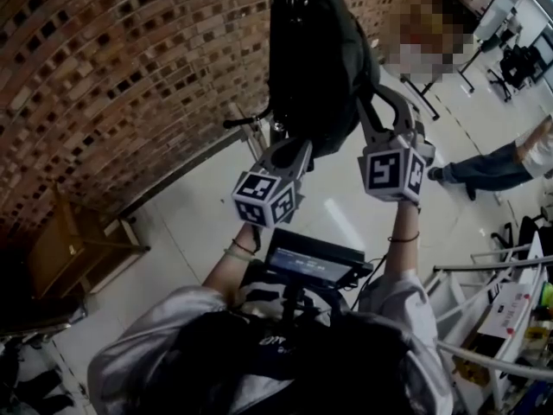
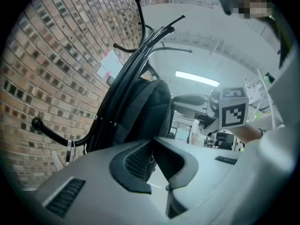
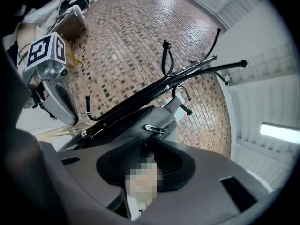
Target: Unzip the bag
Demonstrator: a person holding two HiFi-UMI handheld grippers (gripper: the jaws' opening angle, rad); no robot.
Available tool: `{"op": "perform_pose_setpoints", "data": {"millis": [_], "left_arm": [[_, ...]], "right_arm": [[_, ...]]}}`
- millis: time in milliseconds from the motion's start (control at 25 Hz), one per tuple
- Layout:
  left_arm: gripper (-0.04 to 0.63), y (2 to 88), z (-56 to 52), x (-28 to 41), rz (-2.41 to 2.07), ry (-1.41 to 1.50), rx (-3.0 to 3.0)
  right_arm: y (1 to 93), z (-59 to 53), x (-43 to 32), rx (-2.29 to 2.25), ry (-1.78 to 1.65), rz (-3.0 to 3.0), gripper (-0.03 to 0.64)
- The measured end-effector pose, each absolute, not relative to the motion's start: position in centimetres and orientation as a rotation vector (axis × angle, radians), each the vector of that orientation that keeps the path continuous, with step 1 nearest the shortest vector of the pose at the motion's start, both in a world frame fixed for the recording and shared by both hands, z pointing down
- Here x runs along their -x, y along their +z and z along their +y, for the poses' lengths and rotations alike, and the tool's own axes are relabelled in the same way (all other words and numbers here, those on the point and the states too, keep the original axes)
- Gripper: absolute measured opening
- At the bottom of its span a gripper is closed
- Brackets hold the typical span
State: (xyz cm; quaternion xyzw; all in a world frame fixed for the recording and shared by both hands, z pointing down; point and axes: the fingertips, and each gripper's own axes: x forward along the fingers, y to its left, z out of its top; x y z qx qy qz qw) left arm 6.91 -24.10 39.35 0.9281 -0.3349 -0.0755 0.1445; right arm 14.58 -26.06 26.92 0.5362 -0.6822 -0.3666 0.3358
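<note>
The left gripper has its jaws together, pinched on a dark fold at the lower end of the backpack. A small metal ring shows in the slit between the pads. The right gripper has its jaws apart with nothing pressed between them. A metal zip pull lies on the grey fabric just past their tips.

The backpack hangs from a black coat rack, whose curved arms cross behind and above it, in front of a brick wall. Each gripper shows at the edge of the other's view. A person sits well apart on the pale floor.

Both forearms are raised with the grippers pointing level at the bag. The left is under its bottom and the right is higher, at its right side.
</note>
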Motion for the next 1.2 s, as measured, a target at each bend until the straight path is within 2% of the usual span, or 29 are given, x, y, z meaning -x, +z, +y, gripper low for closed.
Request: {"op": "perform_pose_setpoints", "data": {"millis": [240,400,1200], "left_arm": [[0.021,39.2,-23.4,-7.7,-1.016,-0.222,-2.670],[0.021,39.4,-23.3,-7.9,-1.038,-0.223,-2.664],[0.021,40.0,-23.5,-8.0,-1.087,-0.244,-2.619]], "right_arm": [[27.2,-25.2,-15.3,-1.399,-1.038,-1.796,0.097],[26.9,-24.0,-15.4,-1.409,-1.090,-1.846,0.038],[26.5,-23.6,-15.5,-1.400,-1.235,-1.841,0.038]]}}
